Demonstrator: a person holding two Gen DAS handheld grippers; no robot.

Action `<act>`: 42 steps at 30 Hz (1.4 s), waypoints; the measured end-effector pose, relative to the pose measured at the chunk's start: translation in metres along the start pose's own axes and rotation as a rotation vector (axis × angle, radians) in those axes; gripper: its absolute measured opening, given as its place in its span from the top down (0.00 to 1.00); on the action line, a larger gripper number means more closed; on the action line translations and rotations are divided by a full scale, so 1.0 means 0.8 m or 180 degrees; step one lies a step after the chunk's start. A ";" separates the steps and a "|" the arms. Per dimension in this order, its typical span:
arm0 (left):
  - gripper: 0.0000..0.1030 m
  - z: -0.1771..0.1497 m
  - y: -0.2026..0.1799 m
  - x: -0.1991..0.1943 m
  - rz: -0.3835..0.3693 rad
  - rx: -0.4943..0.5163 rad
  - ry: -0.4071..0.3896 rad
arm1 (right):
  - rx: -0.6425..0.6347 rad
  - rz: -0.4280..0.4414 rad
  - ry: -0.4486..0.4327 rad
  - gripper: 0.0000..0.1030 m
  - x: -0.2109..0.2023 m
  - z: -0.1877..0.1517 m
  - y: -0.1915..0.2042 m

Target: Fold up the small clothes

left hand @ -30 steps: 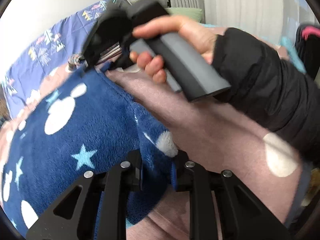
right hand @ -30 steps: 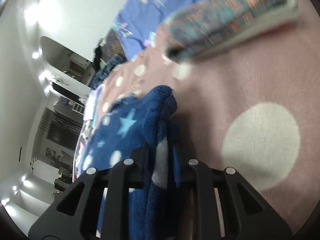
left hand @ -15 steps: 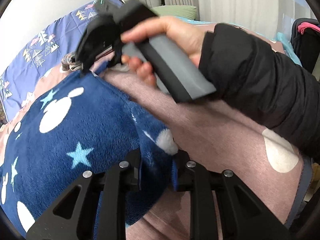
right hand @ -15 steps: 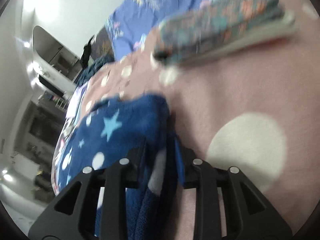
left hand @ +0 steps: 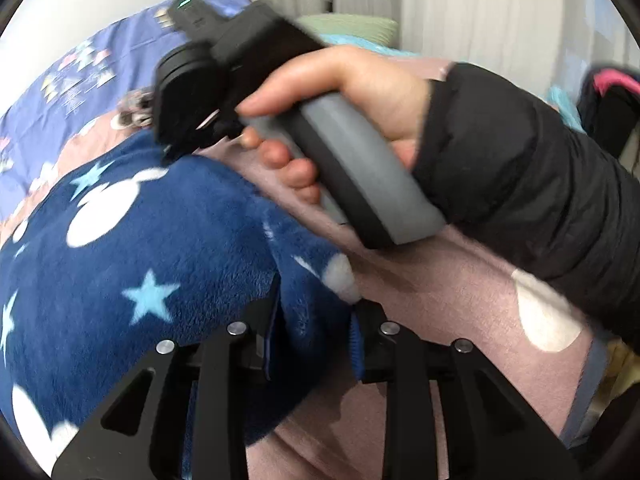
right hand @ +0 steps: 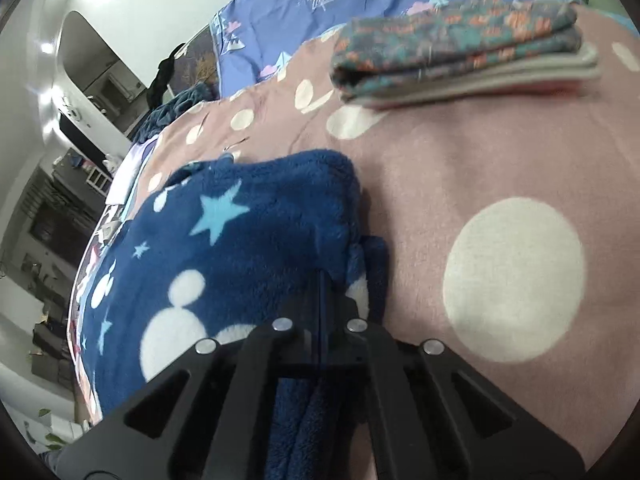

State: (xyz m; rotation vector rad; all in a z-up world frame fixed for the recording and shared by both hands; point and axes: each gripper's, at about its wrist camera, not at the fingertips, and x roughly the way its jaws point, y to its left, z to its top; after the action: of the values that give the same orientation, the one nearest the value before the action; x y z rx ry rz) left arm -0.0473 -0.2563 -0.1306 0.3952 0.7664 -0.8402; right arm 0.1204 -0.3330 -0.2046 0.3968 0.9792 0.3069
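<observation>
A navy fleece garment (left hand: 120, 264) with white mouse heads and light blue stars lies on a pink bedspread with white dots (left hand: 460, 296). My left gripper (left hand: 312, 332) is shut on a fold of its near edge. The other hand-held gripper body (left hand: 224, 80) shows above the garment's far corner in the left wrist view. In the right wrist view the garment (right hand: 224, 248) fills the lower left, and my right gripper (right hand: 322, 300) has its jaws pressed together beside the garment's corner, with fleece lying under the fingers.
A folded stack of patterned clothes (right hand: 460, 52) lies on the bedspread (right hand: 460, 168) beyond the garment. A blue sheet with triangle prints (right hand: 320, 8) lies behind it. Curtains (left hand: 440, 8) and a green pillow (left hand: 348, 28) are at the far side.
My right gripper's jaws have closed together and it has slid back off the fleece corner it held. The left gripper keeps its hold; the garment now lies flatter.
</observation>
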 end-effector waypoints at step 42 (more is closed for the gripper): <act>0.61 -0.388 0.366 -0.310 0.1146 -0.2839 -0.1197 | -0.4720 -0.1157 -0.0937 0.40 0.088 -0.357 0.532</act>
State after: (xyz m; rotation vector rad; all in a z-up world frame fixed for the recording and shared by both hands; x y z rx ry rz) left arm -0.0622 0.2369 -0.1484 -0.4075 0.6183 -0.1669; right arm -0.1159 0.1274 -0.2036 -1.0496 0.3233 0.5332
